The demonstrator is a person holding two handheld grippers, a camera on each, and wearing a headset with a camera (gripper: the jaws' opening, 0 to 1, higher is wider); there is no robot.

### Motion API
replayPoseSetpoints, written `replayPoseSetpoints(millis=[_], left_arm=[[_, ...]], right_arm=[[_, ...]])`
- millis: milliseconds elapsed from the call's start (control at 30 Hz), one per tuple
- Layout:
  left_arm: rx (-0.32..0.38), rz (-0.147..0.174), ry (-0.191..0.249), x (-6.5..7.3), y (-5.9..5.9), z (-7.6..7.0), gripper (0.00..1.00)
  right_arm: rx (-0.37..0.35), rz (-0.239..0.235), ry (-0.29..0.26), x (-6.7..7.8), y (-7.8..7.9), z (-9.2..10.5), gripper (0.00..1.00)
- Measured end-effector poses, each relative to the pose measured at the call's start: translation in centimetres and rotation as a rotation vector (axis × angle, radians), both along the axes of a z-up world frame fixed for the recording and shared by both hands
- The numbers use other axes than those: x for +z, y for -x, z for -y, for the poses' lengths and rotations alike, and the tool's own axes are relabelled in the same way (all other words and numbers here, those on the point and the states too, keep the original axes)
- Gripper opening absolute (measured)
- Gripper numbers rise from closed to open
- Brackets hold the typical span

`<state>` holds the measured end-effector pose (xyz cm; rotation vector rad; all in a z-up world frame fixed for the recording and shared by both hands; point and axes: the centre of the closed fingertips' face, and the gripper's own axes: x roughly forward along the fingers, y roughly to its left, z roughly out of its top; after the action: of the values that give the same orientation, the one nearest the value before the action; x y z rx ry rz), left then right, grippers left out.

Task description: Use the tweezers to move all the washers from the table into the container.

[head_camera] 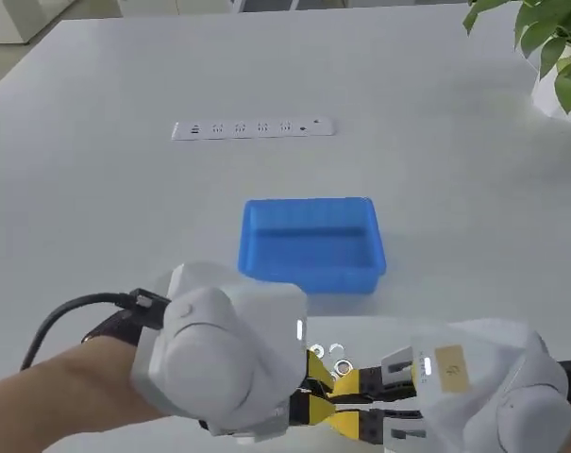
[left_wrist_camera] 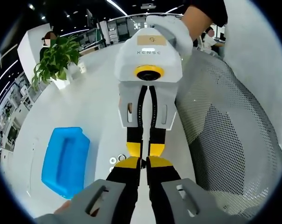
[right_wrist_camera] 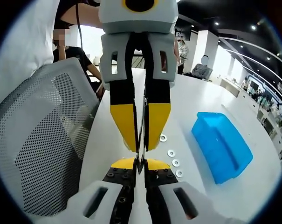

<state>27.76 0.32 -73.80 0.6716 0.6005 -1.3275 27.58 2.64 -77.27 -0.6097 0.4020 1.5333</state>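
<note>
- A white table [head_camera: 96, 236] in an open office is seen, with a blue container [head_camera: 311, 243] near its middle. A power strip [head_camera: 253, 128] lies beyond the container, and a potted plant [head_camera: 549, 47] stands past its far right corner.
- On the near side of the container, the left gripper [left_wrist_camera: 144, 162] and the right gripper [right_wrist_camera: 137, 164] are brought tip to tip, facing each other.
- In the right gripper view the tweezers [right_wrist_camera: 142, 133] are made out as a thin strip; in the head view they are hidden among the yellow jaw tips.
- Their long axis runs from one gripper to the other, roughly along the container's near wall. Which end bears the points cannot be told.
- The left gripper's jaws are closed onto the tweezers. The right gripper's jaws are pressed together on the strip's other end.
- Four washers [right_wrist_camera: 171, 153] are counted in the right gripper view, in a loose row on the table between the tweezers and the container. Fewer are glimpsed in the head view.
- A mesh chair back [right_wrist_camera: 43, 140] is given by the gripper views, on the side away from the container.
</note>
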Motion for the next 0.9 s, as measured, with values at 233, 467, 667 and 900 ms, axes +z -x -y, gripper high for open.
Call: replayPoseSetpoints(millis=[233,467,667,900], left_arm=[[-0.001,-0.004,0.032,0.2,0.0,0.6,0.09],[0.034,0.01,0.115,0.1,-0.2,2.0,0.08],[0.072,0.021,0.15,0.3,-0.1,1.0,0.08],[0.121,0.017,0.181,0.5,-0.5,-0.2,0.09]], right_arm=[[-0.005,-0.012,-0.015,0.1,0.0,0.2,0.07],[0.01,0.0,0.006,-0.2,0.1,0.6,0.07],[0.014,0.009,0.019,-0.1,0.1,0.2,0.08],[0.006,-0.037,-0.009,0.2,0.1,-1.2,0.13]])
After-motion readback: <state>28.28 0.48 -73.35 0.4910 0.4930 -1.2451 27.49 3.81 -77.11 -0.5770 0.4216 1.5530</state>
